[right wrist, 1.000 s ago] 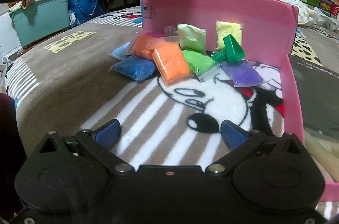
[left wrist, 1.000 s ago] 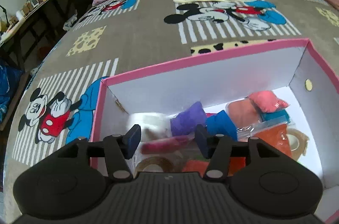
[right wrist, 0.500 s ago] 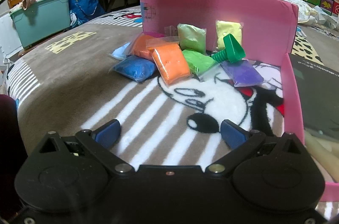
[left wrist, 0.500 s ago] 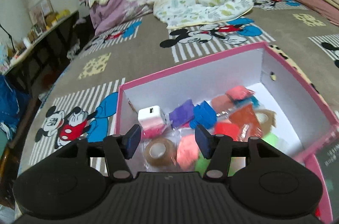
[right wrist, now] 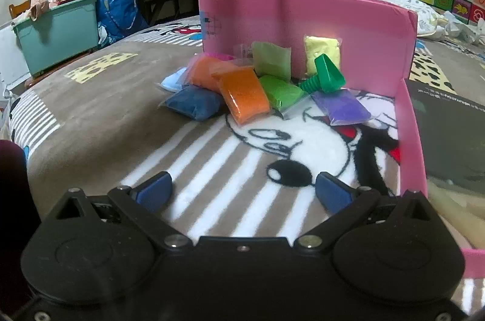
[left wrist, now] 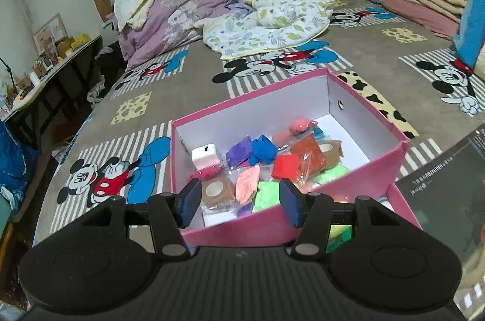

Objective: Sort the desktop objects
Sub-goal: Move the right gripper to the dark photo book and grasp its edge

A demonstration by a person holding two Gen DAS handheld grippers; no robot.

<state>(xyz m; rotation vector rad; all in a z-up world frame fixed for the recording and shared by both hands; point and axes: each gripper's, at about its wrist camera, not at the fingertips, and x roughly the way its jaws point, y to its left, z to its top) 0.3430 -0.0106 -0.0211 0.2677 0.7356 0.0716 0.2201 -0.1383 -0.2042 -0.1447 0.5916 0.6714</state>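
The left gripper [left wrist: 239, 201] is held above the near wall of a pink box [left wrist: 366, 101], its blue-padded fingers spread apart with nothing between them. The box is seen resting on a Mickey-patterned blanket [left wrist: 182, 78], its long axis running from near left to far right. Inside it, a white charger [left wrist: 205, 156] is seen at the left, a brown tape roll [left wrist: 215, 192] nearer, and coloured clay bags are piled through the middle, among them a purple bag [left wrist: 239, 151] and a blue bag [left wrist: 263, 149]. The right gripper [right wrist: 242, 192] is held low over the blanket [right wrist: 100, 123], its fingers likewise parted and empty. Ahead of it, more bags are heaped against the outside of the pink box wall [right wrist: 303, 17]: an orange bag [right wrist: 244, 95] lies with its long axis pointing near to far, a dark blue bag [right wrist: 194, 102] lies at its left, and a violet bag [right wrist: 341, 107] at the right. A green toy bolt [right wrist: 324, 75] is tilted, its threaded end pointing left.
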